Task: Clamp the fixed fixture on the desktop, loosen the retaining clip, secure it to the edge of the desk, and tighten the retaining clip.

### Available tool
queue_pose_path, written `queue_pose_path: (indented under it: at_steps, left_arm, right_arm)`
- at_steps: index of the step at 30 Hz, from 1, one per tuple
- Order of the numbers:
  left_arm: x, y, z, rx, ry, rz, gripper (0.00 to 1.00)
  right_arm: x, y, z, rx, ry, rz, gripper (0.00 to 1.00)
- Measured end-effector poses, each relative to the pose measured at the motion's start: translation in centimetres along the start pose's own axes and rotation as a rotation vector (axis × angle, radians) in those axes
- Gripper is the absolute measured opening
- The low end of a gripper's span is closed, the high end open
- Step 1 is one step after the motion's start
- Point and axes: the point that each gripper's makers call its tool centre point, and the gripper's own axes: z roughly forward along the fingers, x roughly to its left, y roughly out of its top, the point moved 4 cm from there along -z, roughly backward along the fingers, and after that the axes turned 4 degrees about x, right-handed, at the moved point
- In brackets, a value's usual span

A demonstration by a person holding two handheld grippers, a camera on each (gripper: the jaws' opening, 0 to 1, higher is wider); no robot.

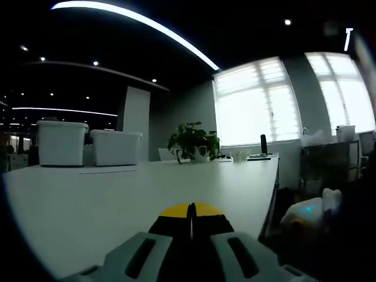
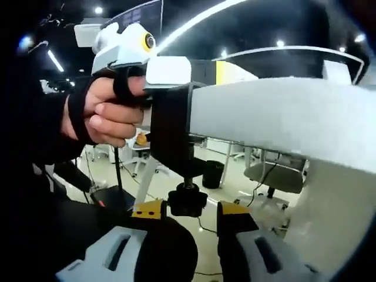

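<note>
Ahead of your left gripper (image 1: 191, 212), whose two yellow-tipped jaws are pressed together, you have one white desk (image 1: 88, 200). At its far end, up and to the left of the jaw tips, stand two white bins: one (image 1: 61, 143) and, just beside it, a second (image 1: 115, 147). Straight beyond the tips sits one potted plant (image 1: 192, 141), with two bright windows behind it: one (image 1: 254, 102) and another (image 1: 343, 89). In the right gripper view you have one black clamp fixture (image 2: 173, 132) on the desk edge, with one round knob (image 2: 187, 201) between the two spread jaws of your right gripper (image 2: 191, 210), and one hand (image 2: 104, 109) above and left of them.
</note>
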Motion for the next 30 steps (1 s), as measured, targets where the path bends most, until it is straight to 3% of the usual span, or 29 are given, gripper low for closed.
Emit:
queue_pose_path:
  at_steps: [2, 8, 10, 15, 25, 28, 30]
  left_arm:
    - [0.0, 0.0, 0.0, 0.0, 0.0, -0.001, 0.01]
    - [0.1, 0.0, 0.0, 0.0, -0.011, -0.001, 0.01]
    - [0.1, 0.0, -0.1, -0.001, -0.013, 0.0, 0.01]
    - [0.0, 0.0, -0.2, 0.0, -0.014, 0.0, 0.01]
    - [0.1, 0.0, -0.3, -0.001, -0.014, 0.0, 0.01]
    - [0.1, 0.0, -0.3, -0.001, -0.014, 0.0, 0.01]
    - [0.1, 0.0, -0.3, -0.001, -0.014, 0.001, 0.01]
  right_arm:
    - [-0.4, 0.1, -0.7, -0.004, -0.142, 0.074, 0.36]
    - [1.0, -0.4, -0.8, 0.005, -0.308, 0.187, 0.35]
    - [0.9, -0.1, -0.6, 0.006, -0.366, 0.154, 0.36]
    - [1.6, 0.2, -0.1, 0.033, -0.491, 0.172, 0.43]
    - [1.7, 0.2, 0.9, 0.06, -0.554, 0.192, 0.41]
    - [1.3, 0.2, 1.0, 0.064, -0.569, 0.19, 0.26]
    - [1.5, 0.1, 1.2, 0.061, -0.562, 0.19, 0.25]
